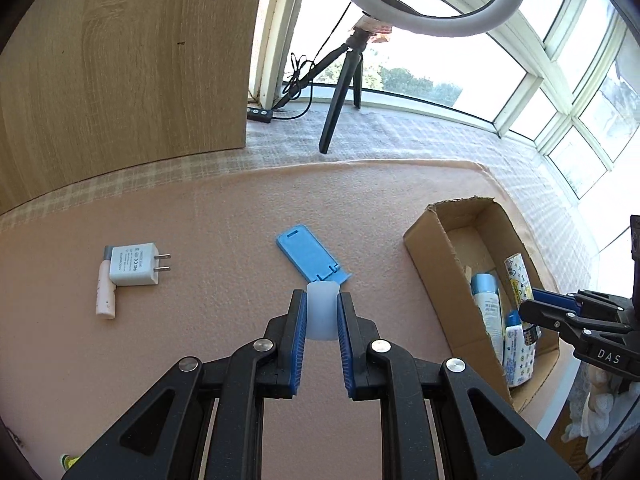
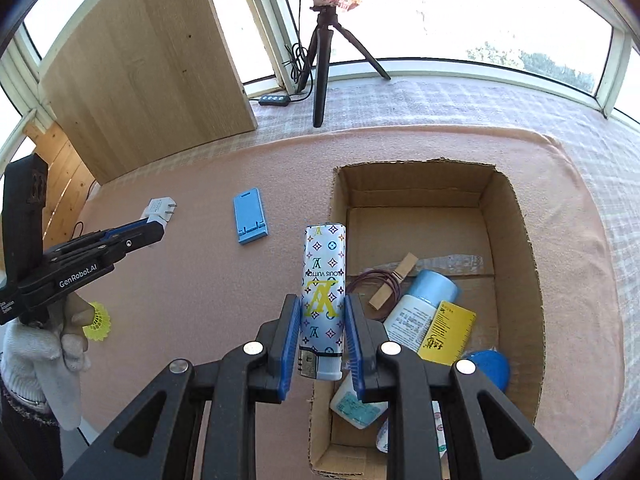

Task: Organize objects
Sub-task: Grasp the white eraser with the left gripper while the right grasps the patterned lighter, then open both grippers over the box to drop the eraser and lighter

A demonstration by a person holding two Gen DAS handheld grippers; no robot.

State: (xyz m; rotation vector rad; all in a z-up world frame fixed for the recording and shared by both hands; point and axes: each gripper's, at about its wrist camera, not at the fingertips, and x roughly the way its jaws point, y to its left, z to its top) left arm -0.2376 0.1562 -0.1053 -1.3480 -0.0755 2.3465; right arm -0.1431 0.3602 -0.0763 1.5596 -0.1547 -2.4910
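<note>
Left wrist view: the left gripper (image 1: 323, 312) clamps a translucent white cap (image 1: 322, 310), its lower part hidden. The right gripper (image 2: 322, 332) grips a patterned lighter (image 2: 323, 292) above the cardboard box (image 2: 516, 216)'s half-hidden contents.

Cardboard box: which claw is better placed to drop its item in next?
Right. The right claw holds the patterned lighter at the cardboard box edge; the left claw holds a white cap over the mat.

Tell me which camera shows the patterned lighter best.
The right wrist view: the lighter fills the centre, clamped in the right gripper. The left wrist view shows only the lighter's end over the cardboard box.
</note>
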